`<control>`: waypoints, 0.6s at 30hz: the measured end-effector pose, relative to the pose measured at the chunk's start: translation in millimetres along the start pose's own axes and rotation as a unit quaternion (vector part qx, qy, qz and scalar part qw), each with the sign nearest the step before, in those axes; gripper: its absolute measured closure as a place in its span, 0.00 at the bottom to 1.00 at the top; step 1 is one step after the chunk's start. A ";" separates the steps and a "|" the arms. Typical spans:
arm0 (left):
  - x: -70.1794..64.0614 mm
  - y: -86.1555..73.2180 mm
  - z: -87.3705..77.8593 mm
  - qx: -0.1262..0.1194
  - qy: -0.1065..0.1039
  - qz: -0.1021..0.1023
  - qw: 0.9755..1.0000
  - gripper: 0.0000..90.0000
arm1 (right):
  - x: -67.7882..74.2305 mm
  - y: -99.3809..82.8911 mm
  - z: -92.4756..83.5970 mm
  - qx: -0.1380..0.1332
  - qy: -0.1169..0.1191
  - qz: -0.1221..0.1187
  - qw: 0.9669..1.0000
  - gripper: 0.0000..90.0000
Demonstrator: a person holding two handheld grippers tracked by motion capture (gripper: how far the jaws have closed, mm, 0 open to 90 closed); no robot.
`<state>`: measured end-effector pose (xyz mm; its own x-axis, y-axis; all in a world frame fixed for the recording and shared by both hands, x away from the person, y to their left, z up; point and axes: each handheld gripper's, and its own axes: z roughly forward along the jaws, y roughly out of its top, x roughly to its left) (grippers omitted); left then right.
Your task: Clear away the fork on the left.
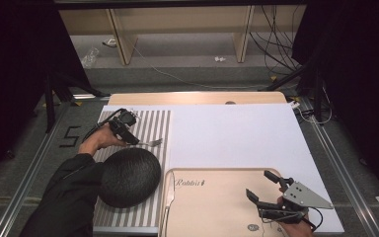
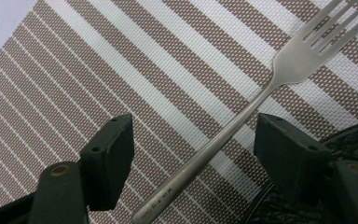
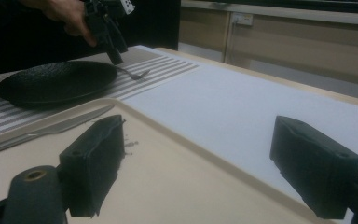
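Steel fork point(image 2: 242, 116) lies on the striped placemat point(image 2: 74, 79) beside the black plate point(image 1: 128, 176), its handle between the left gripper's point(image 2: 193, 149) open jaws; closing squarely mid-handle should hold best.

Fork point(image 2: 242, 116) tine tips cut off; plate point(image 2: 345, 140) mostly cropped.

Table point(image 1: 256, 97) (white sheet point(image 1: 237, 133), striped mat point(image 1: 153, 126))
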<state>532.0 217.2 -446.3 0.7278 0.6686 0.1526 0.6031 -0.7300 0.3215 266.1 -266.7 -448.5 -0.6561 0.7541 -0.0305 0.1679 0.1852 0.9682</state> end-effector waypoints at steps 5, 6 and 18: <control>0.5 1.2 1.3 0.005 -0.001 0.004 1.000 0.36 | 0.7 0.4 -0.3 0.003 0.003 -0.002 1.000 0.21; 1.3 1.3 1.7 0.005 -0.002 0.004 1.000 0.36 | 0.5 0.3 -0.1 0.002 0.003 -0.002 1.000 0.21; 2.4 0.4 8.7 0.025 -0.022 0.011 0.999 0.47 | 1.9 -0.3 1.6 0.006 0.006 -0.004 1.000 0.21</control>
<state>536.8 217.3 -454.0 0.7540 0.6461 0.1182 0.6012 -0.7514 0.2719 266.0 -264.3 -449.3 -0.6666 0.7446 -0.0340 0.1714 0.1976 0.9652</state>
